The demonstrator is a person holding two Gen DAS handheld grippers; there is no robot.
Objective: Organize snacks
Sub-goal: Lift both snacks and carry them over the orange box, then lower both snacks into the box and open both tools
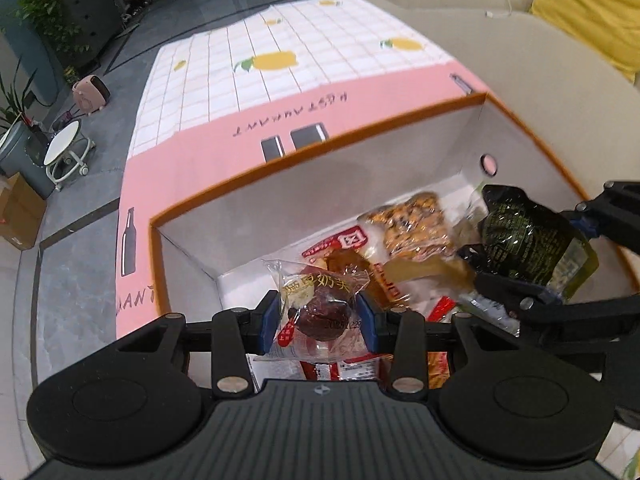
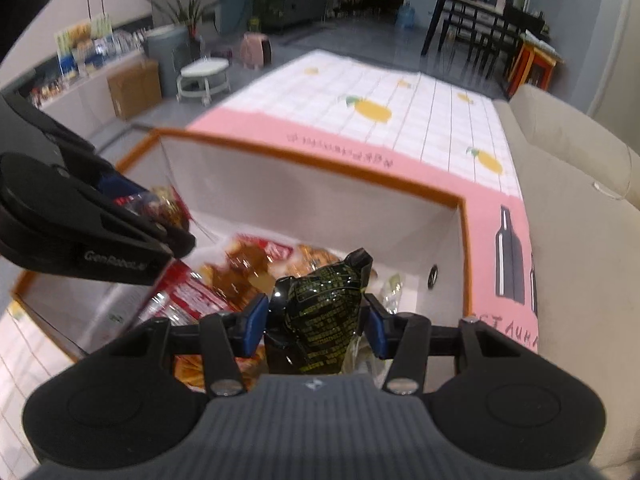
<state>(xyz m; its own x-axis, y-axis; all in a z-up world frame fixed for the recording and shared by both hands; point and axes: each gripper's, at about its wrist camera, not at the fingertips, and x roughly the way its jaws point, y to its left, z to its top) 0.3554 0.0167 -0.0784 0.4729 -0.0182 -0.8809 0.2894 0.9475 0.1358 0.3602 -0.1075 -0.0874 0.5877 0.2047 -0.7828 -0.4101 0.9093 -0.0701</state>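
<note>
My left gripper (image 1: 320, 322) is shut on a clear packet with a dark red date (image 1: 320, 312), held over the near side of an orange-rimmed white box (image 1: 320, 148). My right gripper (image 2: 316, 320) is shut on a black packet with gold print (image 2: 320, 304); it also shows in the left wrist view, where the black packet (image 1: 528, 236) hangs over the box's right part. Inside the box lie several snacks: a nut bar (image 1: 412, 224), a brown packet (image 1: 352, 264) and red packets (image 2: 188, 292). In the right wrist view the left gripper (image 2: 160, 216) is at the left.
The box stands on a pink and white cloth with lemons (image 1: 280, 60) and bottle prints. A beige sofa (image 1: 540, 60) with a yellow cushion (image 1: 588, 4) runs along the right. On the floor to the left are a white stool (image 1: 64, 152), a cardboard box (image 1: 20, 216) and plants.
</note>
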